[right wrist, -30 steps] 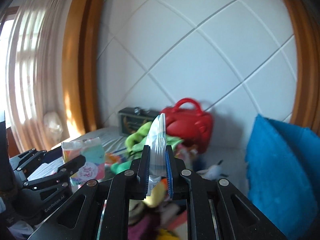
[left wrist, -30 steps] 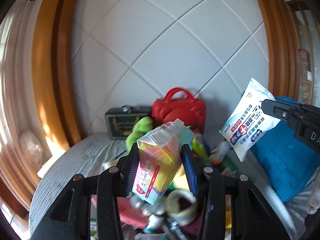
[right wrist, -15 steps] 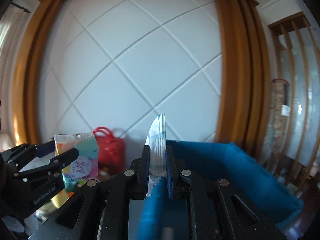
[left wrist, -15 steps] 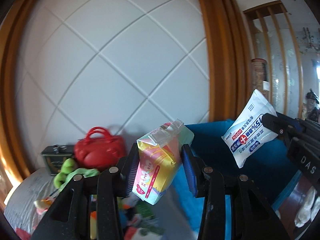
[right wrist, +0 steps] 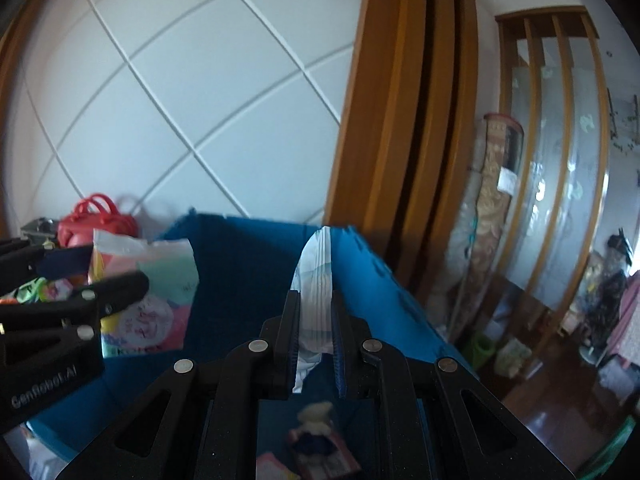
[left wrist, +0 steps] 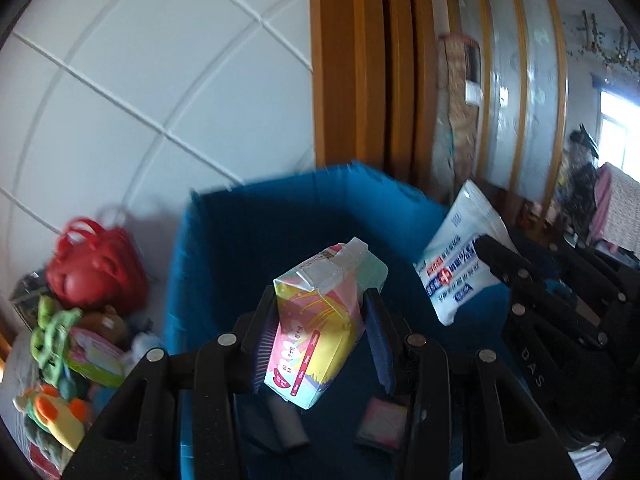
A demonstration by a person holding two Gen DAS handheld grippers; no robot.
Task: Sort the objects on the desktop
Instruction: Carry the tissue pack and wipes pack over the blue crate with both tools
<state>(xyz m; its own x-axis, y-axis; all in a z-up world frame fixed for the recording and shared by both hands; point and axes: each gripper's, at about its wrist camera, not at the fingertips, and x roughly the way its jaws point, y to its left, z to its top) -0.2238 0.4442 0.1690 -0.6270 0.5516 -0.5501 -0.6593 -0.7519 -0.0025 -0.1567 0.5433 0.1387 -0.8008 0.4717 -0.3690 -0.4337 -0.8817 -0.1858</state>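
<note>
Jaws clamped on pack [left wrist: 316,328], wipes [right wrist: 316,280].

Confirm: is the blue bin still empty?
No. The left wrist view shows small items already lying on the floor of the blue bin.

Both grippers have swung from the cluttered pile to above the blue bin [left wrist: 256,240], carrying their packs over it.

White diamond-panelled wall [right wrist: 192,92] meets wooden frame [right wrist: 404,120]; bright window [left wrist: 618,128].
</note>
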